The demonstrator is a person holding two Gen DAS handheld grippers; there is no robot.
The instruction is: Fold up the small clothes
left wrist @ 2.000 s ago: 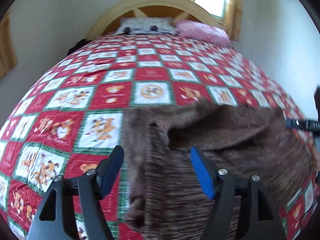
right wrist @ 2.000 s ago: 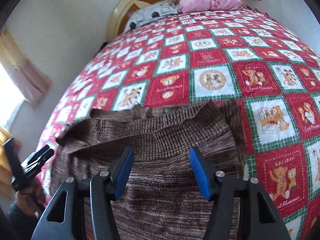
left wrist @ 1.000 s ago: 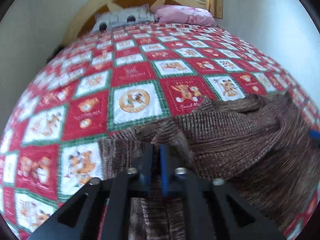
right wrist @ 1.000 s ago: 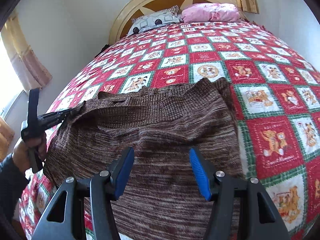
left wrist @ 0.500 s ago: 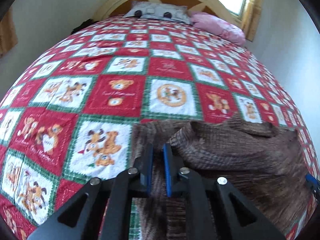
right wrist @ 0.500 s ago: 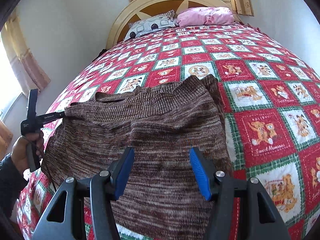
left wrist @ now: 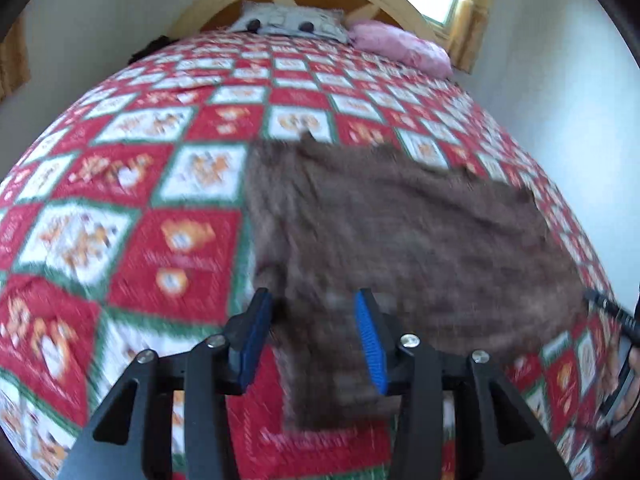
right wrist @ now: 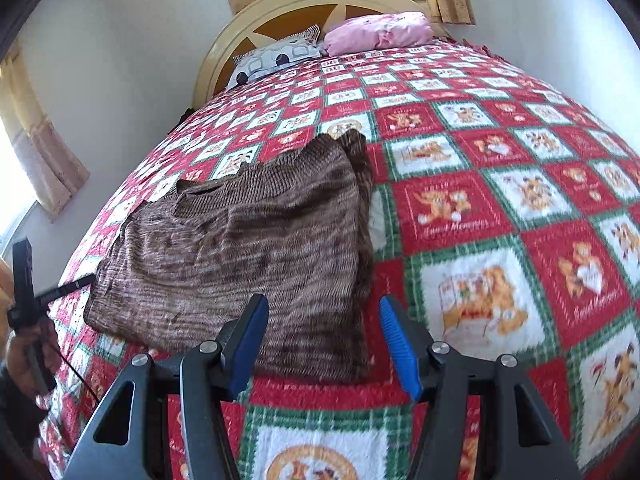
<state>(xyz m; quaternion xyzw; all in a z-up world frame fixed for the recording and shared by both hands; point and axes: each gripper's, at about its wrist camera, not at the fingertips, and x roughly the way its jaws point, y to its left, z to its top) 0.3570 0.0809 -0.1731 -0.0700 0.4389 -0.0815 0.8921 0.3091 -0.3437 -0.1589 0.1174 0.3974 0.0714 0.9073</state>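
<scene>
left jaws (left wrist: 313, 340): were pinched shut on the knit edge, just opened, pads clear, nothing held
meaning: sleeve fold released, this pass looks done
right jaws (right wrist: 320, 342): open, empty
sweater (right wrist: 256, 248): centre-left of right frame, near hem just beyond both jaw pairs, flat on quilt (right wrist: 500, 216)

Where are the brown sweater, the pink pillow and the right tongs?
brown sweater (right wrist: 248, 248): right wrist view, middle of the knit body.
pink pillow (right wrist: 380, 30): right wrist view, centre of its top face.
right tongs (right wrist: 320, 344): right wrist view, midway between the blue fingertips, standing apart.
</scene>
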